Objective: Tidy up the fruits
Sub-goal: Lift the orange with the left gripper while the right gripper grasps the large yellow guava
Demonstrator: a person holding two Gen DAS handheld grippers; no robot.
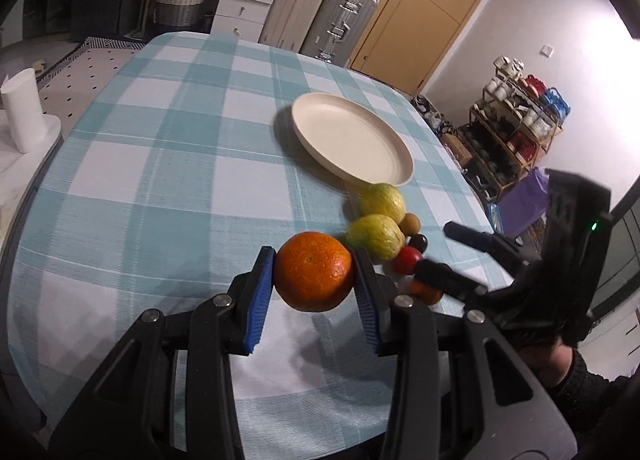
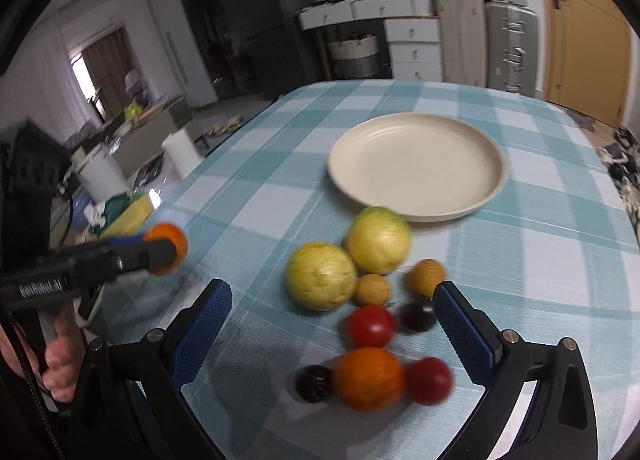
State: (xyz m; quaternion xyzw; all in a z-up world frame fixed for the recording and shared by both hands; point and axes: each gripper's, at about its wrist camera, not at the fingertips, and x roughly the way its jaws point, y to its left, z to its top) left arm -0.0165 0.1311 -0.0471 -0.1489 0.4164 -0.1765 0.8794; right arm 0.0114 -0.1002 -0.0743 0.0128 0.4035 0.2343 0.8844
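My left gripper (image 1: 314, 270) is shut on an orange (image 1: 313, 271) and holds it above the checked tablecloth; it also shows at the left of the right wrist view (image 2: 164, 248). My right gripper (image 2: 332, 300) is open and empty over a cluster of fruit: two yellow-green guavas (image 2: 320, 275), two small tan fruits (image 2: 425, 278), two red tomatoes (image 2: 371, 326), two dark plums (image 2: 418, 314) and a second orange (image 2: 369, 378). An empty cream plate (image 2: 416, 165) lies beyond the cluster, and it shows in the left wrist view (image 1: 352, 138).
The table (image 1: 160, 179) has a blue-and-white checked cloth. A white paper roll (image 1: 22, 111) stands off the table's left side. Suitcases (image 1: 320, 11), white drawers and a brown door are behind the table. A shelf of crockery (image 1: 516, 119) stands at the right.
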